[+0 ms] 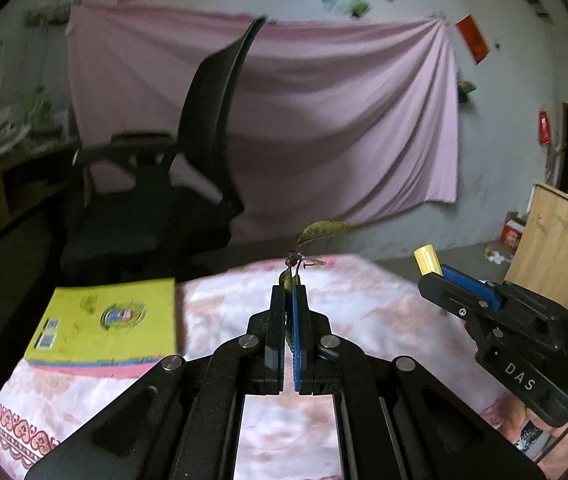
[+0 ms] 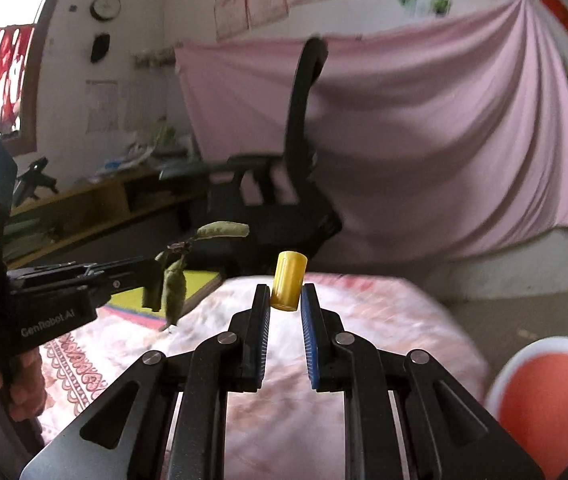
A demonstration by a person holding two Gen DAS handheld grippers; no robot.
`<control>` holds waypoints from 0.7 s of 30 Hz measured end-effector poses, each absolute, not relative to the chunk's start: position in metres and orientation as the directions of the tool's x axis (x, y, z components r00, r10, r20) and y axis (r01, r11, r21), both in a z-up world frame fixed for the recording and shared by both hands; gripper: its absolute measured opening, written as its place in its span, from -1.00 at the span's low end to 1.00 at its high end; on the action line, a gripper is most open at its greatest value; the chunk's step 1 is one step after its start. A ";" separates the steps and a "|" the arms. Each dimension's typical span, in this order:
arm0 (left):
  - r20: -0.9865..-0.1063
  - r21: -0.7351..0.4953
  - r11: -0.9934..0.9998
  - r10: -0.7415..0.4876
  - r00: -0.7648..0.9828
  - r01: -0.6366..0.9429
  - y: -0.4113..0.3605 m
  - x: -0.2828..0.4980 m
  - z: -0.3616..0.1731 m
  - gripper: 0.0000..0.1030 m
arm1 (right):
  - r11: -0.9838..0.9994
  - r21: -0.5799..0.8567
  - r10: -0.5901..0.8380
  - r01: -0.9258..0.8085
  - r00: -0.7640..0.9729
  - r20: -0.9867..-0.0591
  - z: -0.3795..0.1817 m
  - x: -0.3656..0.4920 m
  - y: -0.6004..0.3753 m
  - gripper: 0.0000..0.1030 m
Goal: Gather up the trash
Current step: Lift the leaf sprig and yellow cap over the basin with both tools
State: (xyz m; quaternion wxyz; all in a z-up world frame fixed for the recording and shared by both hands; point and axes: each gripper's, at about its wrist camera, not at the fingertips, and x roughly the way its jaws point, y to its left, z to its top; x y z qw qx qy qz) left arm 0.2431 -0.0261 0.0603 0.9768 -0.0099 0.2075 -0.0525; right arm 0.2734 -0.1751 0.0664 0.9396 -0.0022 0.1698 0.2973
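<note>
Left gripper [image 1: 288, 294]: pressed together on the leafy twig [image 1: 299, 254], pinching a lower leaf and stem; the top leaf sticks out at 12 o'clock beyond the tips.
Right gripper [image 2: 286, 300]: narrowly spread, pinching the yellow cylinder [image 2: 288, 280] at the very tips.
Twig handling: likely very light, limp and brittle; the stem near the fork looks the surest hold, since a leaf may tear off.
Cylinder handling: looks light, stiff and smooth, so it could slip or pivot; a mid-body hold seems safer.
Position: both held in the air above the pink patterned bedspread [image 1: 364, 312], yellow book [image 1: 107, 320] at 9 o'clock.
</note>
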 end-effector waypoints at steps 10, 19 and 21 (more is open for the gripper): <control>-0.260 0.042 0.973 -0.210 0.943 0.228 -0.097 0.220 0.085 -0.98 | 0.887 0.088 0.462 -0.454 0.873 -0.158 0.091 0.248 -0.247 -0.73; -0.241 0.063 0.951 -0.281 0.929 0.304 -0.149 0.223 0.095 -0.98 | 0.932 0.120 0.354 -0.342 0.929 -0.108 0.099 0.241 -0.302 -0.73; -0.249 0.064 0.945 -0.296 0.922 0.321 -0.159 0.226 0.094 -0.98 | 0.939 0.135 0.332 -0.316 0.936 -0.113 0.098 0.242 -0.312 -0.73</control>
